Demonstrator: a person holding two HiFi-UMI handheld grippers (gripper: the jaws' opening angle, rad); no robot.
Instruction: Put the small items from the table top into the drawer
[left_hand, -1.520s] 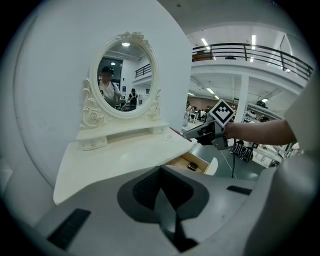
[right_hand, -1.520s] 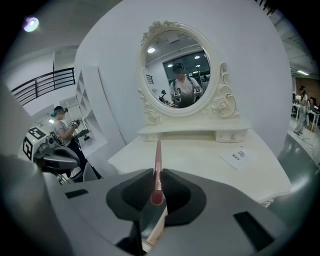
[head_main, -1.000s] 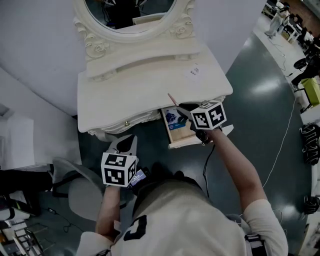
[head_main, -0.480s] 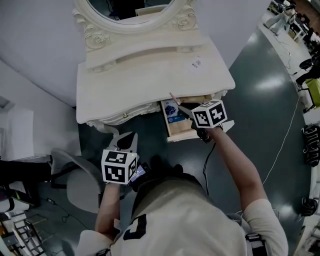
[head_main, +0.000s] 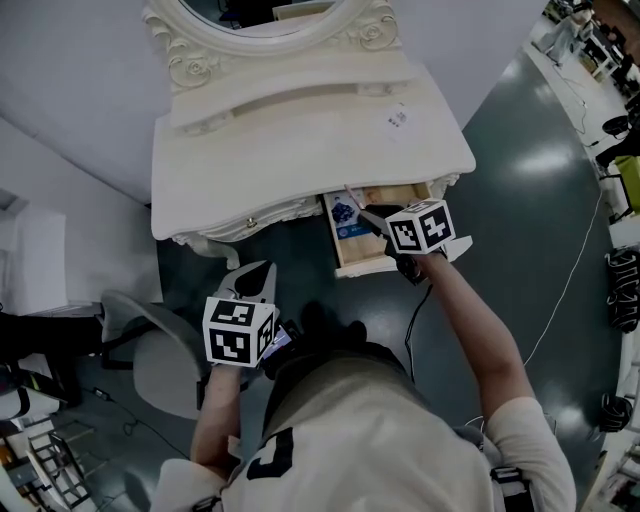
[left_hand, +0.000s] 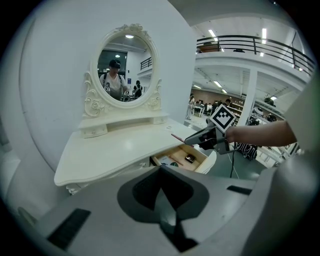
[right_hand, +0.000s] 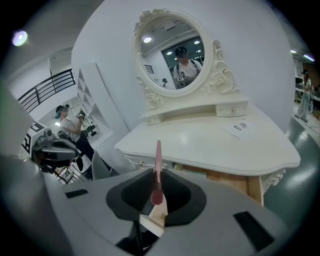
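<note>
A white dressing table (head_main: 250, 170) has its right-hand drawer (head_main: 362, 265) pulled open. A blue-printed packet (head_main: 345, 214) lies in the drawer, and the left gripper view also shows a small dark item (left_hand: 190, 158) there. My right gripper (head_main: 367, 216) hovers over the drawer, shut on a thin pink stick (head_main: 351, 194) that points up toward the table edge. The right gripper view has that pink stick (right_hand: 158, 162) standing up between the jaws of the right gripper (right_hand: 156, 176). My left gripper (head_main: 256, 280) hangs shut and empty before the table's front, left of the drawer; its jaws are pressed together (left_hand: 161, 180).
A white printed card (head_main: 397, 118) lies on the table top at the back right, below the oval mirror (head_main: 265, 25). A grey chair (head_main: 160, 372) stands at the lower left. A cable (head_main: 570, 290) trails over the dark floor on the right.
My right gripper with the pink stick has sunk a little over the open drawer. The left gripper has stayed where it was.
</note>
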